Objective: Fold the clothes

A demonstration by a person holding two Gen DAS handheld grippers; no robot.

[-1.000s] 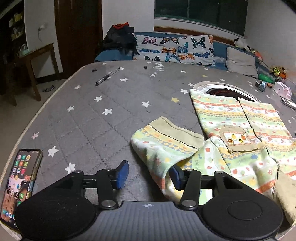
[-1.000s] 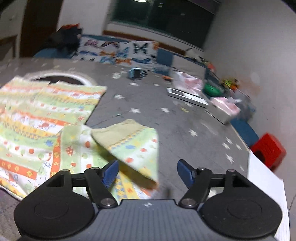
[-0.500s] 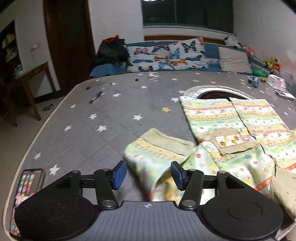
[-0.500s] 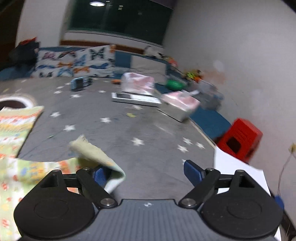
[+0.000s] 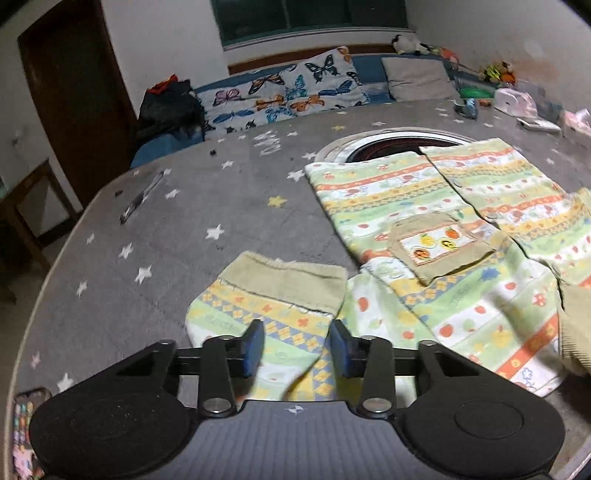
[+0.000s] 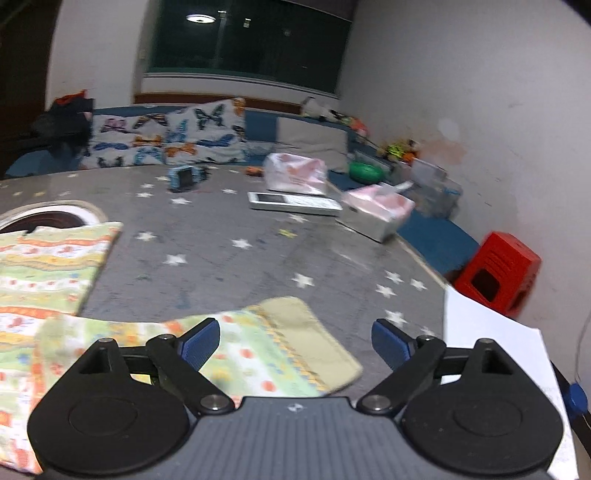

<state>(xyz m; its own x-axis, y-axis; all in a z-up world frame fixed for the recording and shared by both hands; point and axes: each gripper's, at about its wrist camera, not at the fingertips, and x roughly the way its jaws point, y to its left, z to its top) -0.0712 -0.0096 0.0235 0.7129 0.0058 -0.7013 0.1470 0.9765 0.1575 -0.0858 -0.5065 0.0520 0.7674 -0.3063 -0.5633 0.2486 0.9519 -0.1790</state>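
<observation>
Right tool (image 6: 295, 341) released sleeve (image 6: 280, 350), left tool (image 5: 295, 350) closing.

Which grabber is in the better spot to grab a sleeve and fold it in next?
Probably the left. The left gripper has its jaws closing around the left sleeve. The right gripper is opening wide over the right sleeve, not pinching it.

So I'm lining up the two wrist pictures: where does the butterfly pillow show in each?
Left wrist view: the butterfly pillow lies top centre, against the far bench, below the window.
Right wrist view: the butterfly pillow sits upper left, beyond the grey star mat.
Shared landmark: the dark window above the pillow.
</observation>
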